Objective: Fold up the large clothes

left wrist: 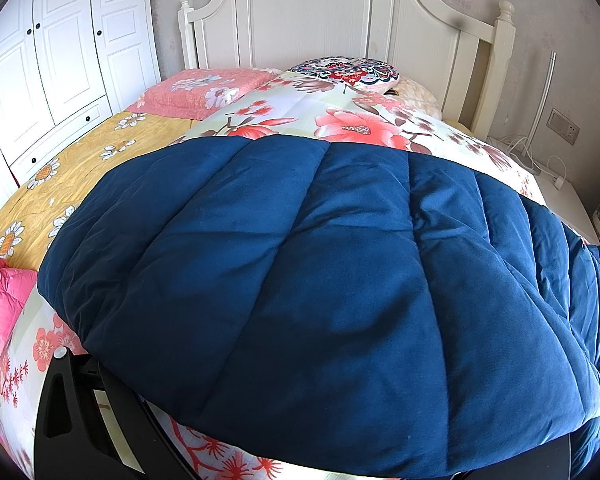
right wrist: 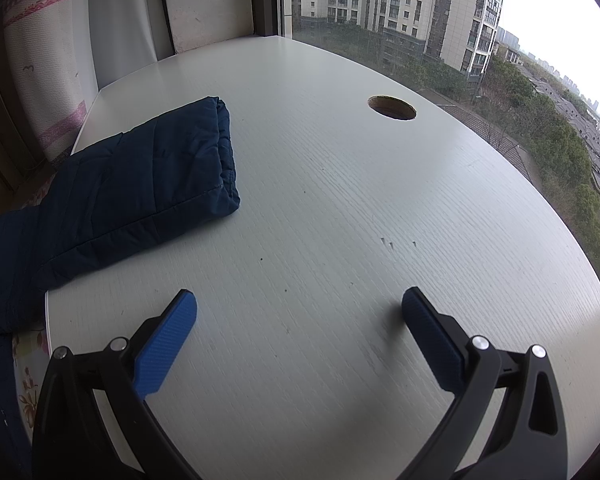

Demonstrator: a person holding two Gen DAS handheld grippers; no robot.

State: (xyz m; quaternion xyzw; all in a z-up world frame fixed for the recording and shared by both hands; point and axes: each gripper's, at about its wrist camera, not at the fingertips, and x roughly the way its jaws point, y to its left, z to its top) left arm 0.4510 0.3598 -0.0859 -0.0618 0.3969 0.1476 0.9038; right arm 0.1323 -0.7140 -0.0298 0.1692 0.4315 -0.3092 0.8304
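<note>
A navy quilted coat (left wrist: pixel 300 280) is spread over the flowered bed and fills most of the left wrist view. Its near hem lies over my left gripper, whose black left finger (left wrist: pixel 72 400) shows at the bottom left, standing wide; the fingertips are hidden under the coat. In the right wrist view, one sleeve of the coat (right wrist: pixel 140 192) reaches from the bed onto a white desk (right wrist: pixel 340 200). My right gripper (right wrist: pixel 300 312) hovers open over the bare desk, to the right of the sleeve, with nothing between its blue pads (right wrist: pixel 168 344).
The bed holds a flowered quilt (left wrist: pixel 340 116), a yellow daisy sheet (left wrist: pixel 60 176), a pink pillow (left wrist: pixel 204 88) and a pink garment (left wrist: pixel 0 304). Behind it stand a white headboard (left wrist: pixel 320 12) and a wardrobe (left wrist: pixel 60 60). The desk has a round cable hole (right wrist: pixel 392 108) and meets a window (right wrist: pixel 420 20).
</note>
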